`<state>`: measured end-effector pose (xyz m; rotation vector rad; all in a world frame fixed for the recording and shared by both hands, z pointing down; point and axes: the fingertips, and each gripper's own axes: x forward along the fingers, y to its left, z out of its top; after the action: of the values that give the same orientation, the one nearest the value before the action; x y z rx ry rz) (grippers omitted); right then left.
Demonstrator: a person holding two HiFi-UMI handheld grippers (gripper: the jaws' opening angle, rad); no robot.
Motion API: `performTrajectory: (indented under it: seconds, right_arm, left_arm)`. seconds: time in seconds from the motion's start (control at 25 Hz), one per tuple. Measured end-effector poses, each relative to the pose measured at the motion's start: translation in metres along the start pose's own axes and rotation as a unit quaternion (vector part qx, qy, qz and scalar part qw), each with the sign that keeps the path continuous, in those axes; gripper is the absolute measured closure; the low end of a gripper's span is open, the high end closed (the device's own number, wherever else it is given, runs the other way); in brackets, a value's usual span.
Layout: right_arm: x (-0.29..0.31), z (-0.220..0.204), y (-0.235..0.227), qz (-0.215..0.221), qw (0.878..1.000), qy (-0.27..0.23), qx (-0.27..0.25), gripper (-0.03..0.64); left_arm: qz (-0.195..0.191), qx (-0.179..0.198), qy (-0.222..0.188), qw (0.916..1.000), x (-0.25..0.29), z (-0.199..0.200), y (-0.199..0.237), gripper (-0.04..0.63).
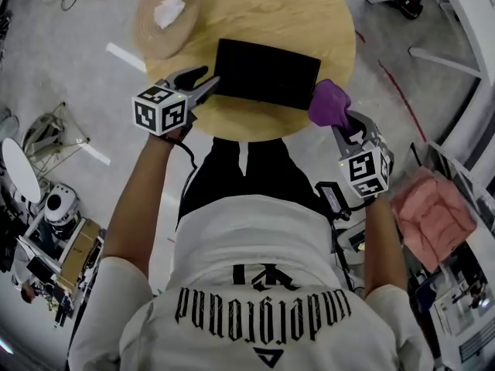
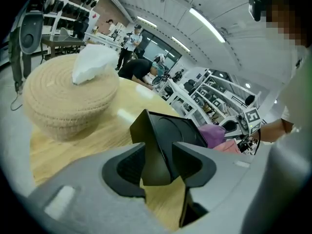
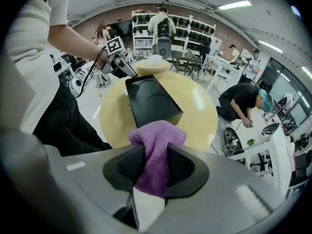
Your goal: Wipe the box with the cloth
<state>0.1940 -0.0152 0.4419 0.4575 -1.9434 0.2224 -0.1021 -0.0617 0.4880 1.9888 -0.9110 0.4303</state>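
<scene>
Keep the right tongs [image 3: 155, 167] clenched on the purple cloth [image 3: 156, 139], bunched just off the right end of the black box [image 1: 267, 73], which lies flat on the round wooden table [image 1: 255, 6]. With the left tongs [image 2: 158, 165] released, jaws spread at the box's near left corner, slide them onto that edge and pinch to steady it before wiping; otherwise likely to skate on the smooth wood. Bring the cloth down onto the box's top, press it flat rather than dabbing with the wad, and sweep end to end, away from the held corner. Mind the woven basket [image 1: 165, 18] with white tissue just beyond the box's far left corner.

From the head view: both tongs at opposite ends of the box, neither visibly pressing on it, and pink fabric [image 1: 433, 215] well to the right of the box, off the table. From the left gripper view: the box's corner framed between the spread jaws, no pad seen bearing on it. From the right gripper view: cloth squeezed between the pads, a tuft standing above them, and beyond it the box's whole top with a faint round impression.
</scene>
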Motion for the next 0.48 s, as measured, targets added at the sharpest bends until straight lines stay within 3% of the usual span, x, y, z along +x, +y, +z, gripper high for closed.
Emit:
performTrajectory:
  seconds: [0.24, 0.48]
  right_arm:
    - [0.031, 0.033, 0.021, 0.031, 0.998, -0.034, -0.048, 0.499]
    - [0.065, 0.049, 0.037, 0.034, 0.993, -0.016, -0.114, 0.5]
  left_arm:
    - [-0.041, -0.027, -0.003, 0.9988, 0.017, -0.01, 0.001, 0.44]
    - [-0.051, -0.028, -0.002, 0.9983, 0.016, -0.012, 0.003, 0.44]
